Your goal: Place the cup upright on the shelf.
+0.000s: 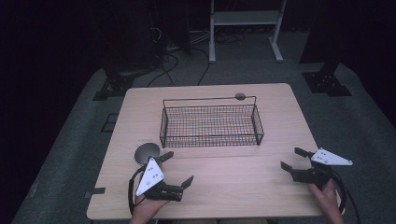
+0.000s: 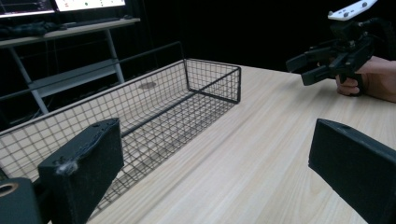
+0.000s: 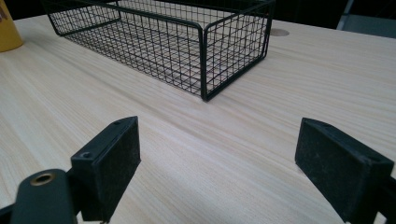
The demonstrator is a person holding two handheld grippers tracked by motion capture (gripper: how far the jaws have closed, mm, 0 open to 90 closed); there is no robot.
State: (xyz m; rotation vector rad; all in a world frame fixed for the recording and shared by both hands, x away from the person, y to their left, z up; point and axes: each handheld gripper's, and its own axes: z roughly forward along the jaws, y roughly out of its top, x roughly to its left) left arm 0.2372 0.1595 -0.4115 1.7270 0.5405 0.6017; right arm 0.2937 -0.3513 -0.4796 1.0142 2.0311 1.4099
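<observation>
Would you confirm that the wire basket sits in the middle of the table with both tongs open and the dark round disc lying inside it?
Not quite: the dark round disc lies on the table outside the wire basket, beside the left tongs, as the high view shows. The right tongs are open too.

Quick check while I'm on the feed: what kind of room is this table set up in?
Most likely a lab or recording studio, not a home. The wooden table stands alone under a light in a dark, black-walled room. Cables trail across the grey floor, equipment stands surround it, and a shelf with monitors sits behind the wire basket.

Lab, dark curtains, monitors (image 2: 60, 5), cables (image 1: 175, 60)
</observation>
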